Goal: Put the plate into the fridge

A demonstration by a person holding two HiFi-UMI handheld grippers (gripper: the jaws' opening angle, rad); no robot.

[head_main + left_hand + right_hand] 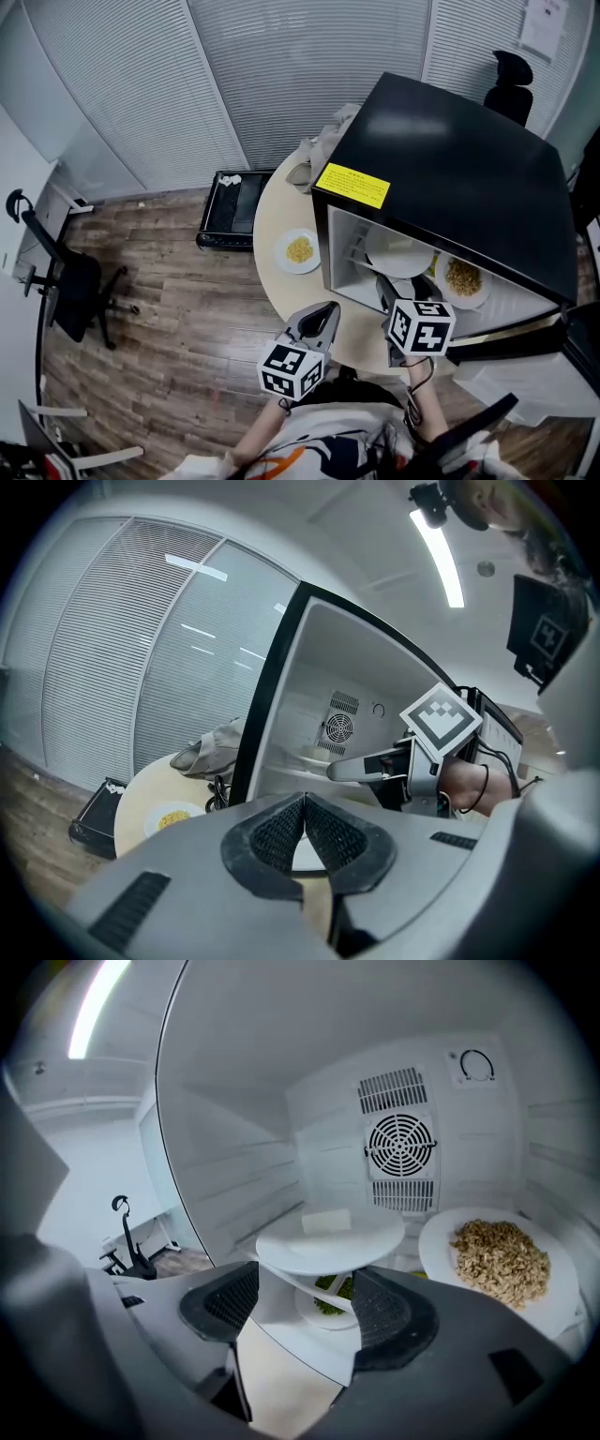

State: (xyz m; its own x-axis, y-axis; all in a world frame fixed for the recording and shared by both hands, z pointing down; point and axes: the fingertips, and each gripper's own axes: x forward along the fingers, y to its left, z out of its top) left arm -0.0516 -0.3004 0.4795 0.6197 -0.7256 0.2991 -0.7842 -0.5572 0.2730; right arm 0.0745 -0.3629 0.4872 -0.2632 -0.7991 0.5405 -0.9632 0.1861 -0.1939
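A black mini fridge [450,159] stands open on a round table [270,211]. On its shelf rests a white plate [328,1237] with a pale block on it, also seen as the plate [400,255] from above. My right gripper [305,1302] is open just in front of that plate's near rim, and its pads do not touch it. From the head view the right gripper [386,295] is at the fridge mouth. My left gripper [304,832] is shut and holds nothing, hanging over the table's near edge as the left gripper [319,323].
A plate of brown grains [497,1260] sits at the fridge's right, and a dish of green food [328,1304] lies below the shelf. A plate of yellow food [299,250] and a grey cloth [328,141] are on the table. A black box [234,208] and an office chair [70,291] stand on the floor.
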